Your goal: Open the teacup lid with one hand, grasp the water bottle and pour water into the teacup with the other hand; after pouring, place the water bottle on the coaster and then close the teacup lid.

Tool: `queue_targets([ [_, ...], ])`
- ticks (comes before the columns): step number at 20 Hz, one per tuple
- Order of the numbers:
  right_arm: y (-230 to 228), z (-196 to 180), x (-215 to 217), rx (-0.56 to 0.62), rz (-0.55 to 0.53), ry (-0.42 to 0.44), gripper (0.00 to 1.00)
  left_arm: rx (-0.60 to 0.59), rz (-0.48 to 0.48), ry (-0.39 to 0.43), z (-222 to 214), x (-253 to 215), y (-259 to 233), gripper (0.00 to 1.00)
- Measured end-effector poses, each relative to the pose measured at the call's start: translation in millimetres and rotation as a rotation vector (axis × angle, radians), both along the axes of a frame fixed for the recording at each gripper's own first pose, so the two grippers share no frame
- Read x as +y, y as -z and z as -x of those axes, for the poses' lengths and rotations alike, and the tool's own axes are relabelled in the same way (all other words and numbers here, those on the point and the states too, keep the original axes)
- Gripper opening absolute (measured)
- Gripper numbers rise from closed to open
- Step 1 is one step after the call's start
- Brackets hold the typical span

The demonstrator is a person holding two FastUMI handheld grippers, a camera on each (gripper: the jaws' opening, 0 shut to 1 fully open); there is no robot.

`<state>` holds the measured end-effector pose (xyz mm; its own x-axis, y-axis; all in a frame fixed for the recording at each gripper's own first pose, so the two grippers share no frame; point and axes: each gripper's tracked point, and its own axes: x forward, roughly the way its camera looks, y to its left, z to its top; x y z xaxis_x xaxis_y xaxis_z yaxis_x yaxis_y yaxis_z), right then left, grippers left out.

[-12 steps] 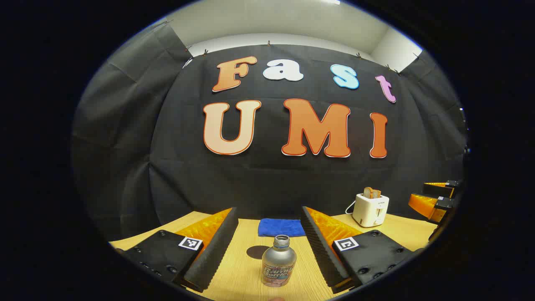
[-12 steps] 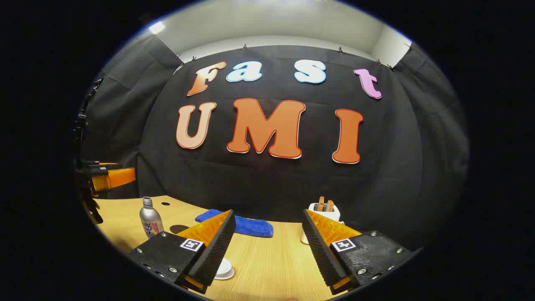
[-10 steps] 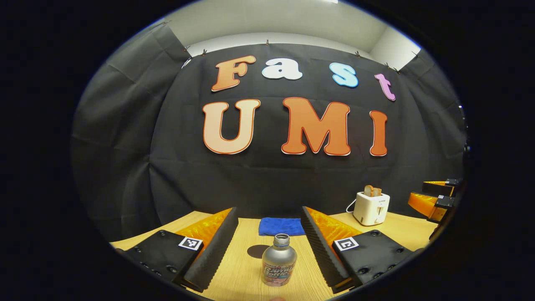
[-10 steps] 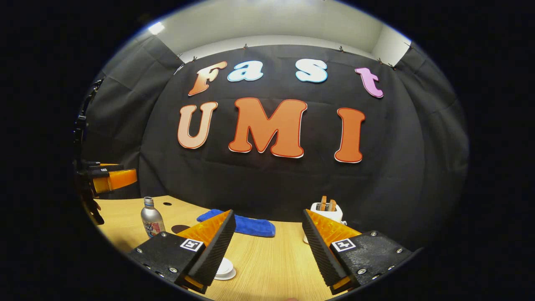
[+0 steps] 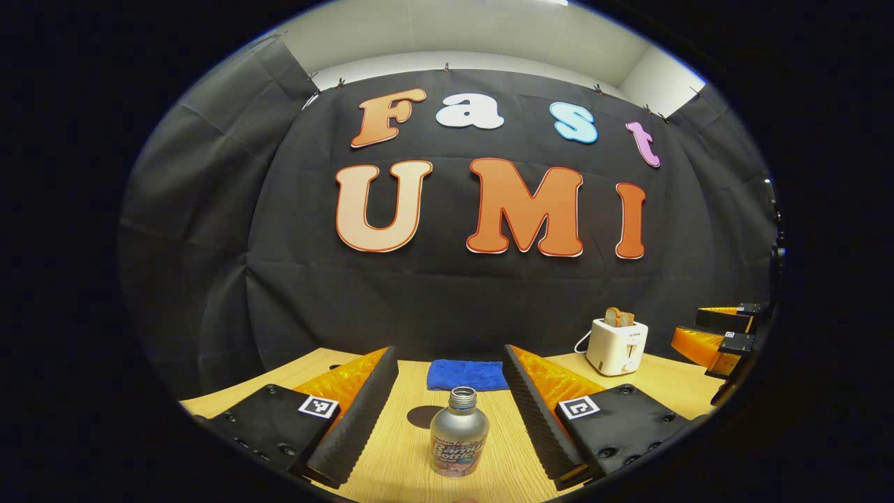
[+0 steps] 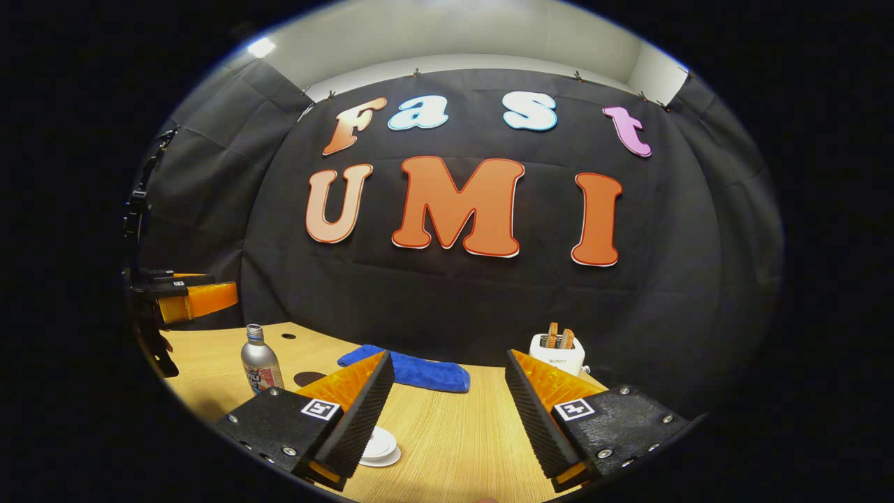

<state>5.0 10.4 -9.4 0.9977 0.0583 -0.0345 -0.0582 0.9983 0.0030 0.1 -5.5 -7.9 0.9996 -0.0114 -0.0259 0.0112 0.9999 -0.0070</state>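
The left gripper (image 5: 450,412) hangs spread wide, the capless silver bottle (image 5: 454,439) upright between its fingers, untouched, its printed label too blurred to read. The right gripper (image 6: 447,409) is spread too; a white teacup lid (image 6: 379,445) sits near its left finger. The toaster (image 6: 557,351) stands far right.
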Motion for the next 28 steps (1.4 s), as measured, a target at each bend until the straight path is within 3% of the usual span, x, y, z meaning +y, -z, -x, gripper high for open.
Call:
queue_targets([
  [9, 8.4, -2.2, 19.5, 0.025, 0.011, -0.055, 0.96, 0.006, -0.014, 0.008, 3.6, -1.0, 6.1, 0.99],
  [16, 41.5, -4.3, 40.3, 0.108, 0.010, -0.112, 0.96, 0.033, -0.039, 0.014, 7.1, -3.4, 19.9, 1.00],
  [28, 122.3, -6.4, 89.2, 0.314, 0.036, -0.256, 0.82, 0.112, -0.042, 0.018, 11.8, 0.1, 53.4, 1.00],
])
